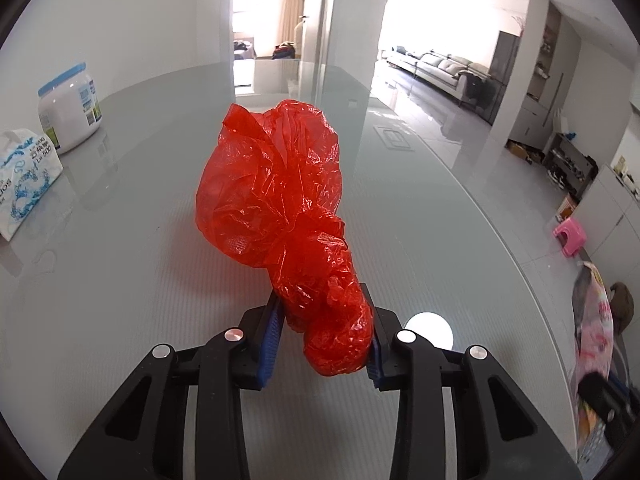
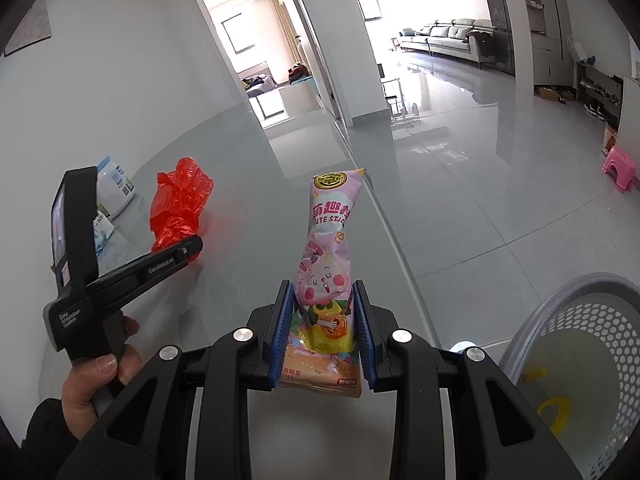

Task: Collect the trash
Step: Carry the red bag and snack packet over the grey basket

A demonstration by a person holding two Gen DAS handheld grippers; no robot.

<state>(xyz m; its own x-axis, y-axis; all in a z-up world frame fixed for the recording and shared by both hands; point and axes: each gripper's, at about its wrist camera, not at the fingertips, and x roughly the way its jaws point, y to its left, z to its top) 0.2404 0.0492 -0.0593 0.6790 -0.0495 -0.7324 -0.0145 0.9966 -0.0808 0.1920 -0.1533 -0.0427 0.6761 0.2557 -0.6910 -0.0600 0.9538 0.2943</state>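
Note:
A crumpled red plastic bag (image 1: 272, 184) lies on the glossy grey table (image 1: 120, 300), and its knotted near end sits between the blue pads of my left gripper (image 1: 322, 304), which press on it from both sides. The right wrist view shows that bag (image 2: 180, 200) at the left, with the left gripper (image 2: 176, 256) held by a person's hand (image 2: 100, 368). My right gripper (image 2: 322, 292) is shut on a pink snack packet (image 2: 328, 248), which stands upright between its pads above the table.
A grey perforated basket (image 2: 580, 308) sits low at the right, off the table's edge, with a yellow item (image 2: 554, 408) inside. A white jar (image 1: 70, 112) and a tissue pack (image 1: 24, 184) stand at the table's left. A pink stool (image 2: 620, 168) is on the floor.

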